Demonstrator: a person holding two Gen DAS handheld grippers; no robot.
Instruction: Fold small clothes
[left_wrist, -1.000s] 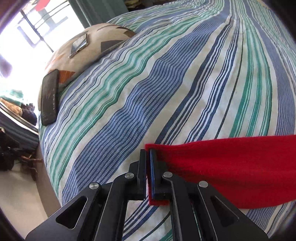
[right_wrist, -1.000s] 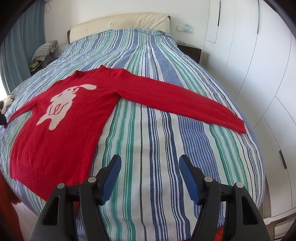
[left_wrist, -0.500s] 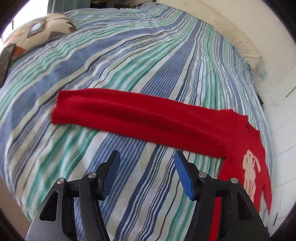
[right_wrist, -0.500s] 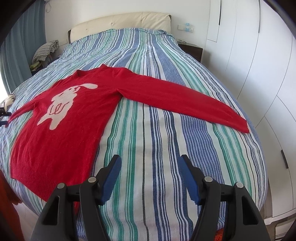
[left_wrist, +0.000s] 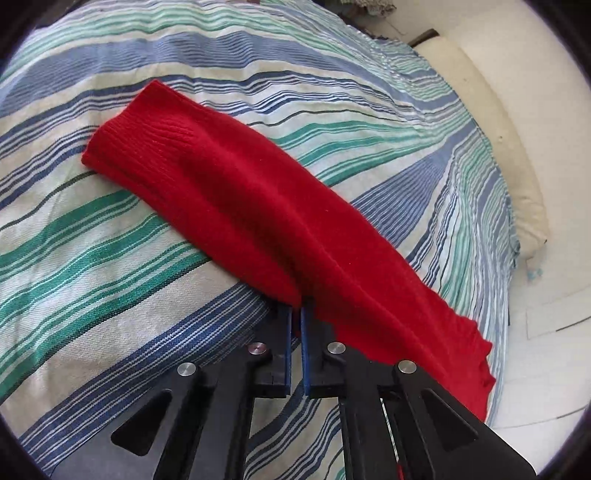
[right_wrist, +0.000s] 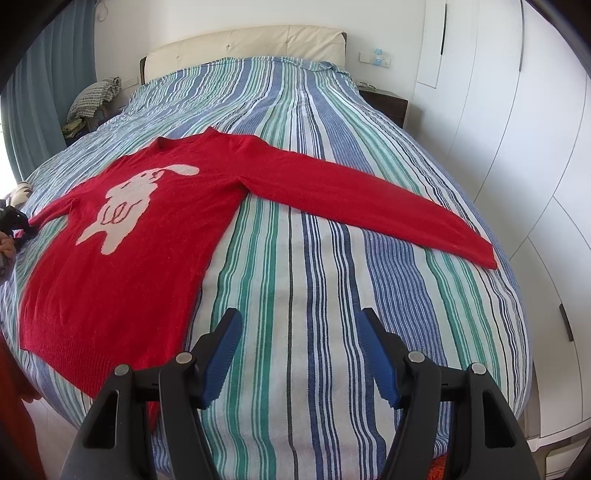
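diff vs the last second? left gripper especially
The left gripper let go of the cuff, opened and pulled back half a second ago; now it has closed again on the sleeve farther up, at its near edge. The right gripper stayed open above the bedspread, and the sweater still lies flat, its other sleeve stretched out.

The red sweater (right_wrist: 147, 236) is soft matt knit with a ribbed cuff (left_wrist: 136, 144), the bedspread (right_wrist: 314, 258) is coarse woven striped cloth, and the right gripper (right_wrist: 300, 354) is matt black plastic with 2 ridged blue pads (right_wrist: 376, 358).
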